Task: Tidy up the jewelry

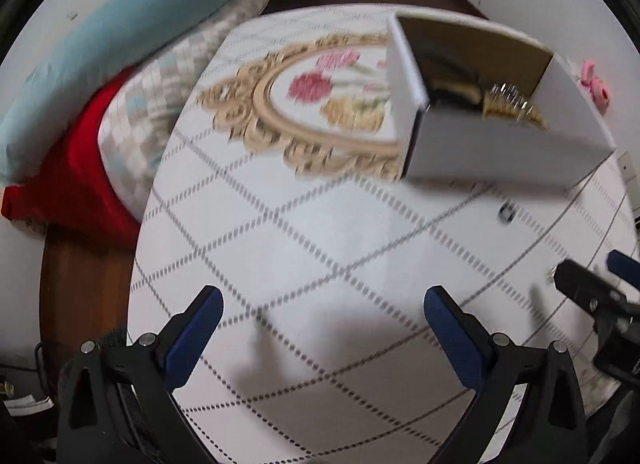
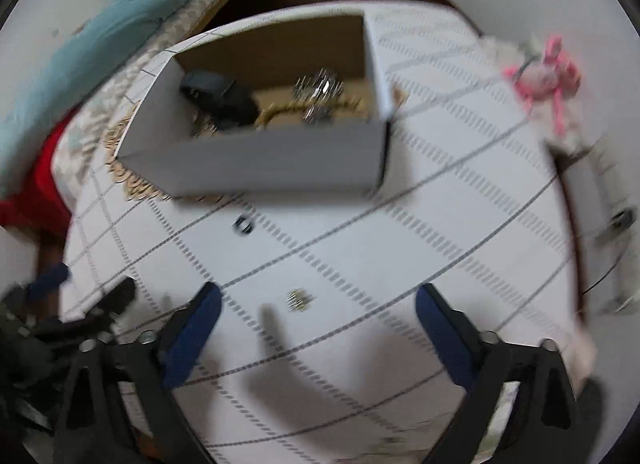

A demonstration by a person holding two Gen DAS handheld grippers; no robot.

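Note:
A white cardboard box (image 1: 500, 152) (image 2: 256, 164) stands on the round table and holds dark, gold and silver jewelry (image 2: 316, 98). A small dark ring (image 2: 243, 225) (image 1: 507, 211) lies on the cloth just in front of the box. A small gold-silver piece (image 2: 299, 300) lies nearer, just ahead of my right gripper (image 2: 318, 308), which is open and empty. My left gripper (image 1: 323, 304) is open and empty over bare cloth, to the left of the right gripper (image 1: 592, 280). Both views are motion-blurred.
The table wears a white cloth (image 1: 320, 232) with a dashed diamond pattern and a gold-framed flower motif (image 1: 320, 92). A pink ornament (image 2: 548, 72) (image 1: 596, 84) lies at the far right. A bed with a teal pillow (image 1: 100, 48) and red cover stands to the left.

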